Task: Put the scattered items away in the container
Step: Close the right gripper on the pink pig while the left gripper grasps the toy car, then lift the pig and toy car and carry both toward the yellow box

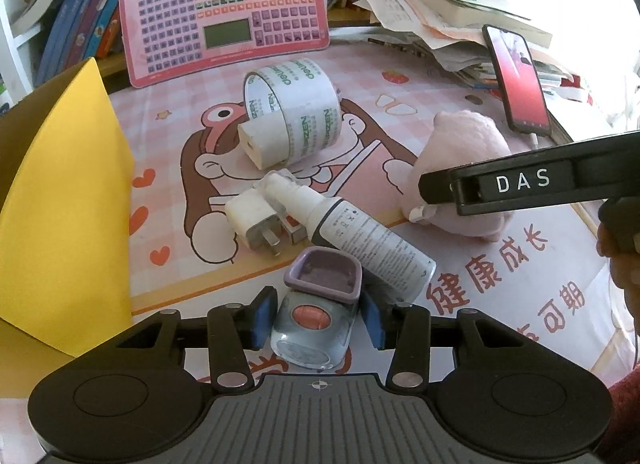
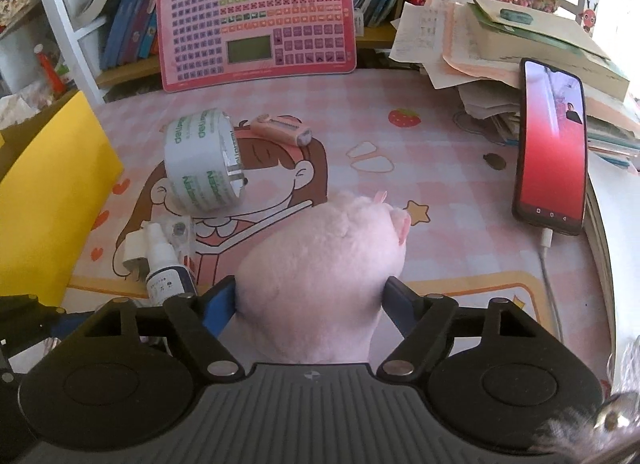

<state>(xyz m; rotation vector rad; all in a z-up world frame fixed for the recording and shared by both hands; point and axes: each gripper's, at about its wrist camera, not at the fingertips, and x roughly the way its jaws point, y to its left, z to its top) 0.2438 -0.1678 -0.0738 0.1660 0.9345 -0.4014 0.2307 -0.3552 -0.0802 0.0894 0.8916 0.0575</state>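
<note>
My left gripper [image 1: 316, 318] brackets a small clear toy [image 1: 310, 328] at the mat's near edge, pads not visibly pressing. My right gripper [image 2: 312, 304] stands wide around the pink plush [image 2: 320, 264]. A spray bottle [image 1: 356, 232] lies diagonally, nozzle toward the tape roll [image 1: 296, 112]. The yellow container [image 1: 60, 192] flanks the left.

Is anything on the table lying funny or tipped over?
Yes. The white spray bottle lies on its side, propped across the white plug and the little purple-topped jar. The tape roll also sits tilted over a white charger block. Nothing looks spilled or broken.
</note>
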